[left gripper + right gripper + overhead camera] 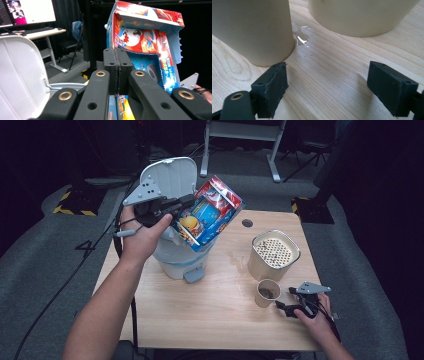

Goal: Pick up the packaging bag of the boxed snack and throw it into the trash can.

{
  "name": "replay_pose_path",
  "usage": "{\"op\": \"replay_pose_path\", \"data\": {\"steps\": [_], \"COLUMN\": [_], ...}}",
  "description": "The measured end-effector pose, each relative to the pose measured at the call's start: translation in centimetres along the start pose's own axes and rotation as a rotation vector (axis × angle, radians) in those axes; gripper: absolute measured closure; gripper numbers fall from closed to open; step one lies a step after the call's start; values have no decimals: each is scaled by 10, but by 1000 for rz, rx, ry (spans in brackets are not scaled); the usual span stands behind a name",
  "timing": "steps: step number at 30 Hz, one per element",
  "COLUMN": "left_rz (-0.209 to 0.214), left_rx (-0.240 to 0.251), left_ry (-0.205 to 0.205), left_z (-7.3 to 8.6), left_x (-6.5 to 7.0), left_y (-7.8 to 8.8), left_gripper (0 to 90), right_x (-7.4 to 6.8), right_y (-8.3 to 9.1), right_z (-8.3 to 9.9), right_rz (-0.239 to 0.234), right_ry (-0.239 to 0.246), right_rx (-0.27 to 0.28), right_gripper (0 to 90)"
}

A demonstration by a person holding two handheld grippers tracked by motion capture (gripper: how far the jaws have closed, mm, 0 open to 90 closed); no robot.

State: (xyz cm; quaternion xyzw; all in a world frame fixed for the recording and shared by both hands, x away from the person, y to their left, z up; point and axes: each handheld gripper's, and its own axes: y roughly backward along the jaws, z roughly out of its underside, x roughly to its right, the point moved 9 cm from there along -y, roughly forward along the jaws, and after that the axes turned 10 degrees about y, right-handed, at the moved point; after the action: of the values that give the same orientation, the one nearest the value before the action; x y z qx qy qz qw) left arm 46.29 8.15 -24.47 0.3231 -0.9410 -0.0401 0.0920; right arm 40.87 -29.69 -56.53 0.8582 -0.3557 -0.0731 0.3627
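The left hand-held gripper has its jaws pressed together on an edge of a flattened red, blue and yellow printed cardboard box, which it holds tilted in the air over the open mouth of a white plastic pedal bin with its lid raised. In the left gripper view the box shows cartoon artwork and a strip of white and yellow characters down its right side, too small and slanted to read; no brand name can be made out. Its lower part is hidden behind the black jaws.

The right hand-held gripper rests low on the pale wooden worktop, its jaws spread wide with nothing between them. Just beside its left jaw stands a small beige paper cup with dark dregs inside, and behind that a larger cream canister with a perforated top. In the right gripper view both vessels are cut off at the top, and a small wet patch glistens on the wood between them.
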Motion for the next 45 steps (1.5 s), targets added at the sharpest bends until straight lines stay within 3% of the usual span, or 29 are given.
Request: {"op": "replay_pose_path", "data": {"steps": [16, 24, 28, 34, 45], "left_rz": [-113, -205, -234, -259, -312], "left_rx": [90, 125, 159, 154, 140], "left_ry": [6, -6, 15, 31, 14], "left_z": [-33, -34, -33, -29, -23], "left_x": [-34, -58, -70, -81, -94], "left_y": [-2, -1, -2, -7, -15], "left_gripper": [886, 885, 886, 885, 885], "right_x": [0, 0, 0, 0, 0], "right_y": [0, 0, 0, 0, 0], "right_z": [0, 0, 0, 0, 0], "right_rz": [0, 0, 0, 0, 0], "right_ry": [0, 0, 0, 0, 0], "right_rx": [0, 0, 0, 0, 0], "right_gripper": [165, 165, 165, 165, 165]}}
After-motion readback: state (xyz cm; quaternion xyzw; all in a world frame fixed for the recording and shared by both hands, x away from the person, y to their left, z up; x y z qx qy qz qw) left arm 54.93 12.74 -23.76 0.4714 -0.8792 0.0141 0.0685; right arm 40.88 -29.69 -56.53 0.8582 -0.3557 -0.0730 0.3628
